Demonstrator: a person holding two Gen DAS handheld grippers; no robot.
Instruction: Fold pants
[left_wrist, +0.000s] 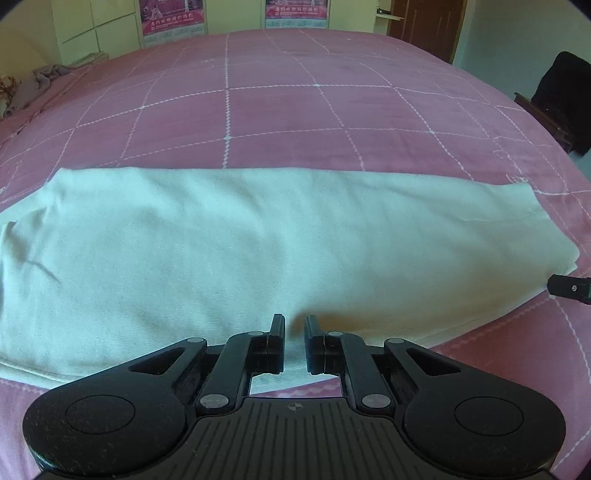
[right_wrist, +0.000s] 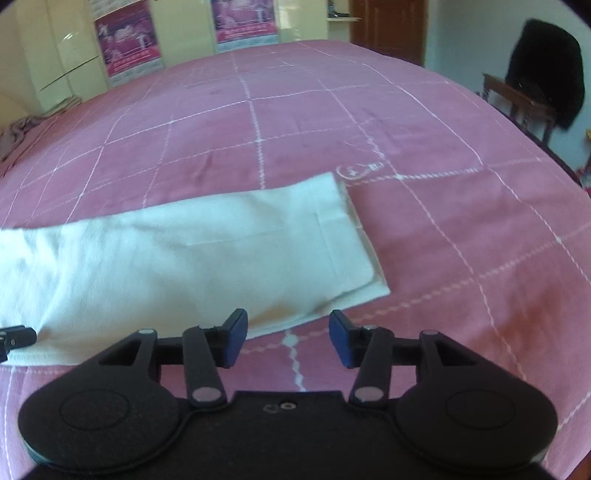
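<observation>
The white pants (left_wrist: 258, 251) lie flat as a long folded band across the pink bed, leg ends to the right (right_wrist: 343, 236). My left gripper (left_wrist: 294, 343) hovers over the near edge of the pants at mid length, jaws slightly apart with nothing between them. My right gripper (right_wrist: 288, 338) is open and empty, just off the near edge close to the leg-end corner, its blue pads (right_wrist: 236, 332) over the cloth edge and bedsheet. The right gripper's tip shows at the right edge of the left wrist view (left_wrist: 570, 288); the left gripper's tip shows in the right wrist view (right_wrist: 14, 338).
The pink checked bedsheet (left_wrist: 280, 107) stretches far beyond the pants. A grey cloth heap (left_wrist: 33, 83) lies at the far left. A wooden chair with a black garment (right_wrist: 543, 77) stands to the right of the bed. Cupboards with posters (right_wrist: 129, 40) stand behind.
</observation>
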